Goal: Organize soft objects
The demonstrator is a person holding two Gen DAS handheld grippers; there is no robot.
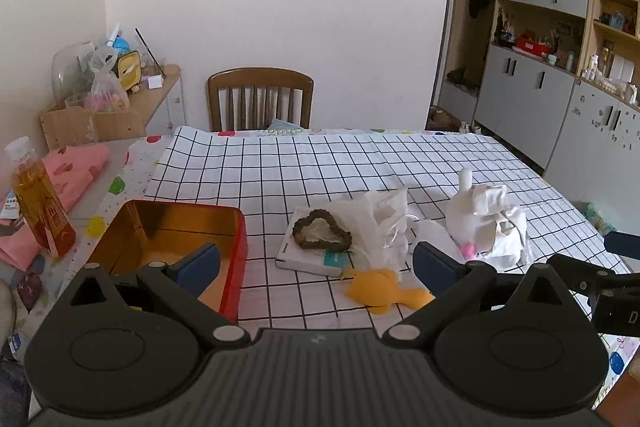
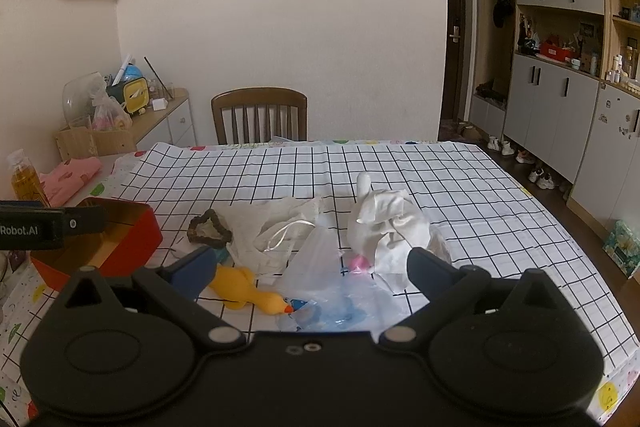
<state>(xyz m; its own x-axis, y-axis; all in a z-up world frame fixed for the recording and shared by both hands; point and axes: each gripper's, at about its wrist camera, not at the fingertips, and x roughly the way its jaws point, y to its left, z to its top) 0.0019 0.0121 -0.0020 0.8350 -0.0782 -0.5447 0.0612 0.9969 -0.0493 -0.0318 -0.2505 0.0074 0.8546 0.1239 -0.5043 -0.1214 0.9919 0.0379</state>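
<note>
Duck [image 2: 250,291] lies just ahead of open right gripper [image 2: 308,263].

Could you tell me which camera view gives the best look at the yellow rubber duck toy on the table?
The right wrist view: the yellow rubber duck lies nearly whole there, its orange beak visible, only its tail behind a finger. The left wrist view shows it foreshortened, its beak end hidden by the left gripper.

The tin [image 1: 236,251] looked like metal, glossy gold inside and red outside. The duck [image 2: 250,293] seemed smooth matt rubber. The pouch [image 2: 276,227] was soft white cloth, the bag [image 2: 320,291] clear shiny plastic. The chair [image 1: 260,99] was polished wood, the tablecloth [image 1: 320,163] matt cloth.
</note>
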